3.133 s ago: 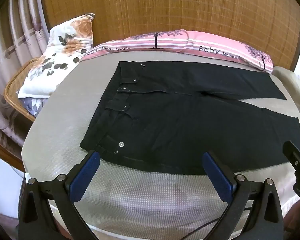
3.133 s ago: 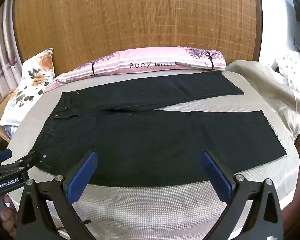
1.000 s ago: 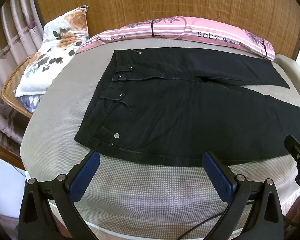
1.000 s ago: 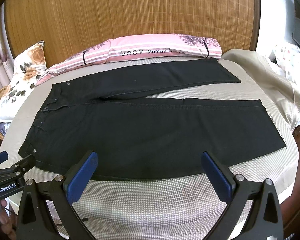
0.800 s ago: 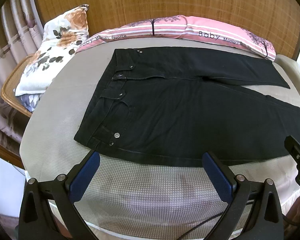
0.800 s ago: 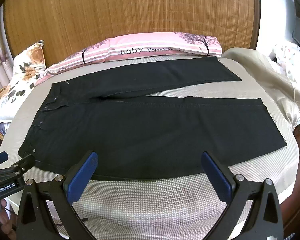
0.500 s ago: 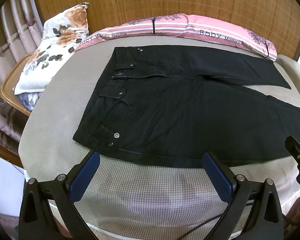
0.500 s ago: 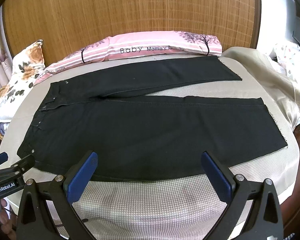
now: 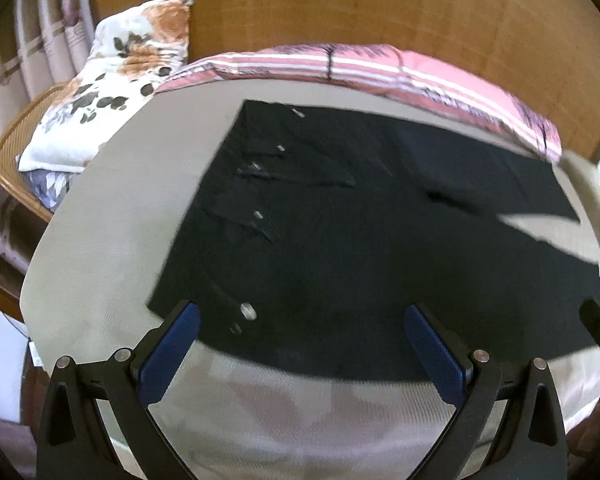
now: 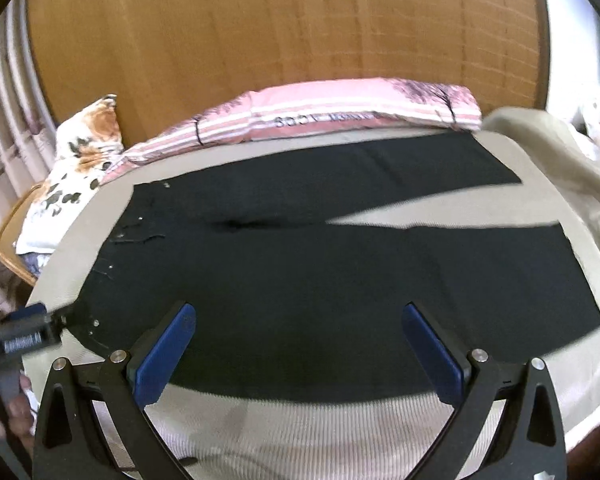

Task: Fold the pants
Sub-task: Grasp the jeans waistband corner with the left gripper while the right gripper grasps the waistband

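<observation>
While both grippers hang spread and empty over the near edge, the pants lie flat ahead, unfolded.

Nearest, the left gripper [image 9: 298, 346] has its blue pads wide apart, holding nothing, poised above the near waistband corner of the black pants [image 9: 360, 248]; the right gripper [image 10: 298, 346] is equally agape and empty, over the near leg's lower edge, with the hem off to its right. Just beyond, the pants lie spread on the beige mattress [image 10: 300, 420], long axis running left to right: waistband on the left, both leg ends on the right, legs splayed in a narrow V. So the left hand is nearer the waist and the right nearer the hems, which probably suits lifting the near leg over the far one. Farther back, a pink striped pillow [image 10: 340, 114] lies along the far leg, a floral cushion [image 9: 112, 92] sits at the left, and a woven headboard [image 10: 280, 32] rises behind.
</observation>
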`<state>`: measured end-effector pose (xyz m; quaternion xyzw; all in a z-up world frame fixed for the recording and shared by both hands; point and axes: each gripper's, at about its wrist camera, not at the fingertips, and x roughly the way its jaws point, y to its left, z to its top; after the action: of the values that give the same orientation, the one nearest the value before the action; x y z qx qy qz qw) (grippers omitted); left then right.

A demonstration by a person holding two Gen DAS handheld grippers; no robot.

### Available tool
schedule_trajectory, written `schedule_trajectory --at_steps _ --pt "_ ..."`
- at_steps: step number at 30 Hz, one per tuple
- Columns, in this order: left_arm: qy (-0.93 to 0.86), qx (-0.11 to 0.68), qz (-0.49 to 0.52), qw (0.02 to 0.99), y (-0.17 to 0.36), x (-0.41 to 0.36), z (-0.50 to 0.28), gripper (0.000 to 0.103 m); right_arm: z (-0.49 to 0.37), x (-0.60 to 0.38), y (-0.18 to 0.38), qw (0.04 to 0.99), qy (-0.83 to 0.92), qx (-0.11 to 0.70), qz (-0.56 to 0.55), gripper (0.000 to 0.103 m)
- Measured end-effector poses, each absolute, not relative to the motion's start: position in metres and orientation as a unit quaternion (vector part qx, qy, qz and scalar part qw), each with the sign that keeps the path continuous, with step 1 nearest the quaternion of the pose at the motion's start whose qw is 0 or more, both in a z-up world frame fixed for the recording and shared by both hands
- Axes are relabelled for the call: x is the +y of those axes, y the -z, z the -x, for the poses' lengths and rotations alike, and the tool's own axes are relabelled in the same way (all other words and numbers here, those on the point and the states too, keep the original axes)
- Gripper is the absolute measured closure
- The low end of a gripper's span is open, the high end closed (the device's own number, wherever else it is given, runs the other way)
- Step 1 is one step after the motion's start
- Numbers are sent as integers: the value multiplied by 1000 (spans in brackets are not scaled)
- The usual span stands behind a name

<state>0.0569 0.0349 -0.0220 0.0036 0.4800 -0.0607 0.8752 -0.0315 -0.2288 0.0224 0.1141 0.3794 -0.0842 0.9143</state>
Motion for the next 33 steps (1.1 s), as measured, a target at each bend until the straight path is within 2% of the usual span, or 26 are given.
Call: schedule_trajectory --at_steps 11,17,19,25,33 --pt "39 470 53 880 -3 102 -170 3 -55 -237 -36 897 35 423 -126 0" --pt "74 486 96 865 9 113 -249 25 -106 -234 -40 898 16 421 -123 0" --pt "91 499 124 853 18 114 -271 39 -121 -232 -36 895 8 426 -131 0" --pt "156 542 211 798 61 117 -327 59 -158 -229 -12 879 0 452 -151 0" --pt "164 579 245 760 106 124 -355 62 -192 -226 14 868 -3 473 -152 0"
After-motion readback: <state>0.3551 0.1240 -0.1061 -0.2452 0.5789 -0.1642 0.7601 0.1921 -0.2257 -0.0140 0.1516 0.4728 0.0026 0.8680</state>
